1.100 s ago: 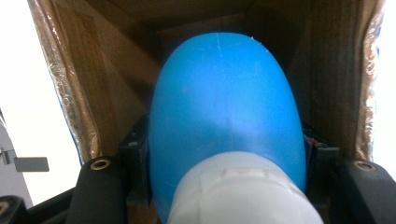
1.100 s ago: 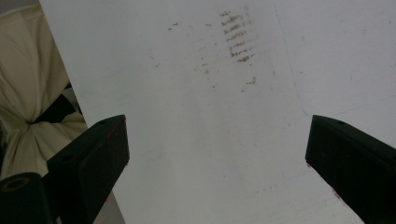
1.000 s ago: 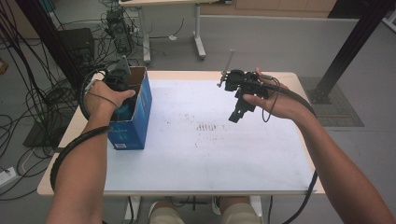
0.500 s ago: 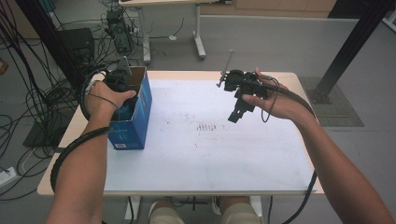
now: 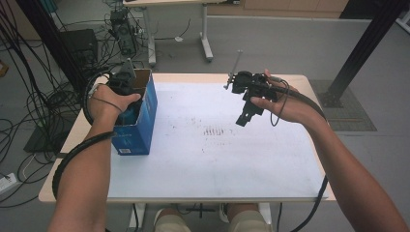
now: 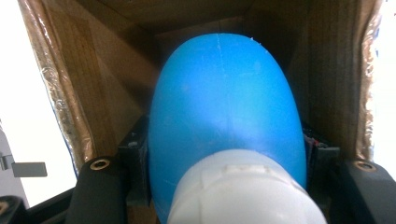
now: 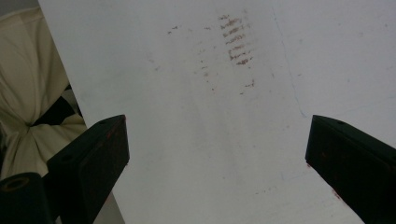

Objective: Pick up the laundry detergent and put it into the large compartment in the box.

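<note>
Blue bottle: rounded blue plastic bottle with a white ribbed cap (image 6: 224, 116), seen close up in the left gripper view, cap toward the camera, body reaching down into the box.
Box: open-topped blue cardboard box with brown inner walls (image 5: 140, 121), upright near the left edge of the table; inner walls around the bottle on all sides in the left gripper view.
Left gripper: black two-jaw gripper in the left hand (image 5: 122, 84), lowered into the top of the box; jaws pressed against both flanks of the bottle, holding it.
Left hand: (image 5: 110, 100), wrapped over the gripper at the box's rim, forearm entering from the bottom of the high view.
Right gripper: black two-jaw gripper in the right hand (image 5: 246, 116), held in the air above the table's middle-right, tilted down; jaws spread wide with nothing between them, bare tabletop showing through the gap.
Table: white-topped table with a pale wooden edge (image 5: 217, 159); patch of small reddish-brown marks (image 7: 237, 39) near its centre.
Cables: black cable trailing from each gripper along the forearm.
</note>
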A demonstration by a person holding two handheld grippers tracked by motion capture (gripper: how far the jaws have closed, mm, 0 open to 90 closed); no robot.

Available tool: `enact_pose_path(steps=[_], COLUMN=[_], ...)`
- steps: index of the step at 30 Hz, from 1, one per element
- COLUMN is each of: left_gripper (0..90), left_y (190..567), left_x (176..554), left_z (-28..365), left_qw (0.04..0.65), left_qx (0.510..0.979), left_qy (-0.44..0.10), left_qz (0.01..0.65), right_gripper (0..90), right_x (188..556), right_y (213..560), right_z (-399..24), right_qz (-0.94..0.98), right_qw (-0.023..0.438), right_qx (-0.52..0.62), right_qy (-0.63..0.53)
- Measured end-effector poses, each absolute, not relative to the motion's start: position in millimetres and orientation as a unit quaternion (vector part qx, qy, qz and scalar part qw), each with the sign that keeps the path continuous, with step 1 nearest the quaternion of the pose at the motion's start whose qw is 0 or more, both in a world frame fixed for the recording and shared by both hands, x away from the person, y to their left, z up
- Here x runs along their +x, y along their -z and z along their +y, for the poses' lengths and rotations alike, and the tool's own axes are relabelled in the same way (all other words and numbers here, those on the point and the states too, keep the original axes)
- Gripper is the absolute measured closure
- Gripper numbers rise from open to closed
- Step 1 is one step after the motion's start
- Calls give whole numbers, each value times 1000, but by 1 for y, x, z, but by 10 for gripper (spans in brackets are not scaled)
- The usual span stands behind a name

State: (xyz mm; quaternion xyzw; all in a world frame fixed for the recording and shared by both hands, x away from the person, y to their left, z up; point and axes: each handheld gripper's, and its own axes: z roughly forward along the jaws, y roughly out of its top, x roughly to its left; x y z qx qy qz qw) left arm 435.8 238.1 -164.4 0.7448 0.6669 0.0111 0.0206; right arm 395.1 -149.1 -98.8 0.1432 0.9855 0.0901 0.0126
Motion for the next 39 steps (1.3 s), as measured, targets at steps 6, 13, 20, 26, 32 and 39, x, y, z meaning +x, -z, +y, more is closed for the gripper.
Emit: enact_pose_path(steps=[6, 13, 20, 26, 32, 39], left_gripper=[371, 371, 371, 371, 370, 370], left_y=[165, 165, 165, 165, 165, 165], left_x=[436, 437, 436, 435, 436, 436], left_z=[238, 237, 238, 239, 237, 238], left_qw=[20, 20, 21, 23, 21, 22], left_qx=[744, 743, 743, 743, 744, 743], left_qy=[-11, -11, -12, -12, -12, -12], left_qz=[667, 669, 668, 669, 668, 668], right_gripper=[62, 62, 62, 62, 61, 62], right_x=[395, 395, 395, 395, 395, 394], right_y=[99, 98, 97, 96, 96, 96], right_z=[-149, -149, -149, -149, -149, -149], right_qz=[986, 986, 986, 986, 986, 986], right_qw=[13, 13, 14, 14, 14, 15], right_qx=[142, 143, 143, 143, 143, 143], right_qy=[-89, -88, -87, -87, -86, -87])
